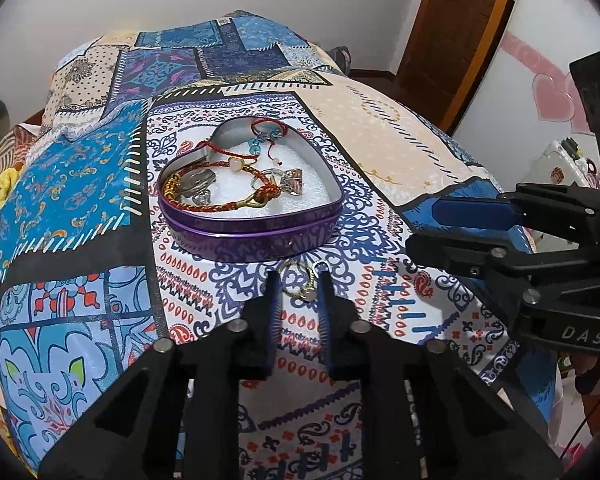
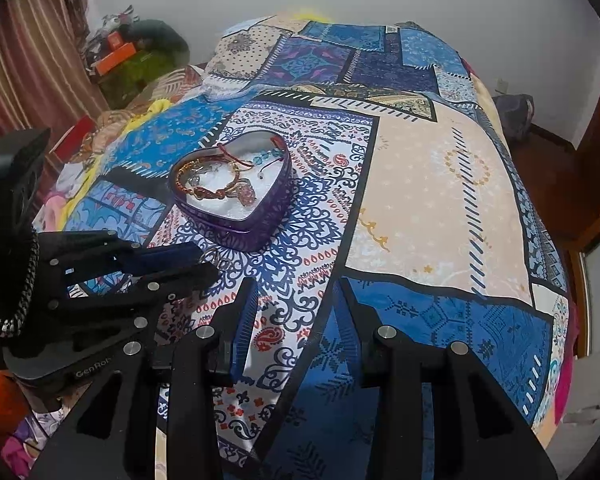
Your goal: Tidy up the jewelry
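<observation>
Left claw: fingers drawn nearly together, pinching a gold ring at the tips. The ring sits on the bedspread, just in front of the heart-shaped tin, near the tin's pointed end but not touching it. Its small pale stone lies against the inner face of the right finger; the band opens upward toward the camera and looks roughly flat on the cloth. Whether the ring is lifted off the cloth cannot be told. In the right wrist view the same ring shows as a thin loop at the left claw's tips.

Right claw: fingers spread, a clear gap between them, nothing held; it hangs over the bedspread, to the right of the tin and apart from it. Blue pads visible on the inner faces.

Tin: purple wall, lid off, white lining. The point of the heart faces the left claw's side, the lobes face away. Inside: a red cord bracelet, turquoise beads, a gold chain and a braided red-gold bracelet, loosely overlapping.
</observation>
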A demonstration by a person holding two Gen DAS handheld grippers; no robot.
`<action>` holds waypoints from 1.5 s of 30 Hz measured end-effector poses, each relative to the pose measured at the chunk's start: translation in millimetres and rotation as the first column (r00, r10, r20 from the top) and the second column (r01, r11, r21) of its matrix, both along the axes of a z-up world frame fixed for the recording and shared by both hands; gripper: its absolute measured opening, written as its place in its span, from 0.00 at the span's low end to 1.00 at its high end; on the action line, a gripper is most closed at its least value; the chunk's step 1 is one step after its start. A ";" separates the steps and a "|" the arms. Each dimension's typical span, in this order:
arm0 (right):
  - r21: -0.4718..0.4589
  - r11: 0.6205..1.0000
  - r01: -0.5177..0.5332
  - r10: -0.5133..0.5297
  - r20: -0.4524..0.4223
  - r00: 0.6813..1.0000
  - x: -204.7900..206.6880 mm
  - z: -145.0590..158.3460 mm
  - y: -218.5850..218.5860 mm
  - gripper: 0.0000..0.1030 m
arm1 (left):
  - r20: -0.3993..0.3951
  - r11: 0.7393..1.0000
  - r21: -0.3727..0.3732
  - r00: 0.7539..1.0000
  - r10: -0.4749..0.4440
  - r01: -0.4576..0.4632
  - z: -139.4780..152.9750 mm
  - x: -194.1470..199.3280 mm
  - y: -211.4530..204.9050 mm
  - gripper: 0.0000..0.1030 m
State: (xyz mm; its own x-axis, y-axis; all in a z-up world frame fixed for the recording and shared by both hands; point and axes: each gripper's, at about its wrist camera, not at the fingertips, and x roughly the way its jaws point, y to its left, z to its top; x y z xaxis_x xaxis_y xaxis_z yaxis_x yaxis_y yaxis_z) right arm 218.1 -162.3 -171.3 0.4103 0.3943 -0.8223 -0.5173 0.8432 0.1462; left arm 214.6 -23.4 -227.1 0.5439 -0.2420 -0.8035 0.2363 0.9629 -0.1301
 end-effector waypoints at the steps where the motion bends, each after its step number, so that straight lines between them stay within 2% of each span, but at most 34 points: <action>1: 0.002 1.000 -0.001 0.001 -0.001 1.000 0.1 -0.3 0.8 0.34 | 0.003 1.000 0.001 1.000 0.000 0.000 0.5 -1.3 1.1 0.07; 5: -0.010 1.000 -0.022 0.022 0.005 1.000 0.1 -2.6 9.2 0.34 | 0.016 1.000 0.009 1.000 0.016 -0.016 2.0 -5.3 6.9 0.07; 12: -0.039 0.993 -0.113 0.113 -0.003 0.994 1.6 -9.0 36.9 0.34 | 0.036 0.997 -0.020 0.997 0.073 -0.073 7.5 -13.8 28.5 0.07; 17: -0.074 0.987 -0.139 0.140 -0.001 0.990 3.5 -13.7 52.0 0.33 | 0.057 0.994 -0.029 0.992 0.110 -0.108 12.3 -19.5 44.0 0.07; 19: -0.089 0.985 -0.144 0.145 0.000 0.989 3.7 -15.5 55.9 0.28 | 0.061 0.993 -0.034 0.991 0.118 -0.117 13.0 -20.5 48.1 0.07; 23: -0.110 0.981 -0.160 0.162 0.004 0.987 3.4 -19.2 61.9 0.23 | 0.069 0.991 -0.037 0.989 0.129 -0.127 12.6 -22.6 53.8 0.07; 25: -0.110 0.979 -0.173 0.175 0.005 0.985 1.9 -20.4 63.9 0.11 | 0.071 0.990 -0.043 0.988 0.135 -0.132 12.5 -23.3 56.3 0.07; 26: -0.112 0.977 -0.179 0.181 0.004 0.984 1.4 -21.2 64.7 0.10 | 0.072 0.990 -0.045 0.988 0.137 -0.134 12.6 -23.5 57.0 0.07; 33: -0.084 0.985 -0.153 0.155 0.012 0.988 1.8 -16.6 58.2 0.09 | 0.092 0.989 -0.049 0.986 0.141 -0.137 19.3 -25.7 58.0 0.07; 45: -0.009 0.998 -0.069 0.069 0.107 0.992 1.9 21.0 39.0 0.09 | 0.175 0.991 -0.036 0.976 0.132 -0.128 50.9 -24.5 53.8 0.07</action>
State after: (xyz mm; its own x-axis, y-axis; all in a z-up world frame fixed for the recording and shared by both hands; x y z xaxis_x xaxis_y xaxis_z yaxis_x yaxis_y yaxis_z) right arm 220.0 -123.3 -150.2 0.4684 0.4210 -0.7768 -0.5870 0.8054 0.0826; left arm 190.1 30.4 -176.2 0.7046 -0.1779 -0.6869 0.1305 0.9840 -0.1210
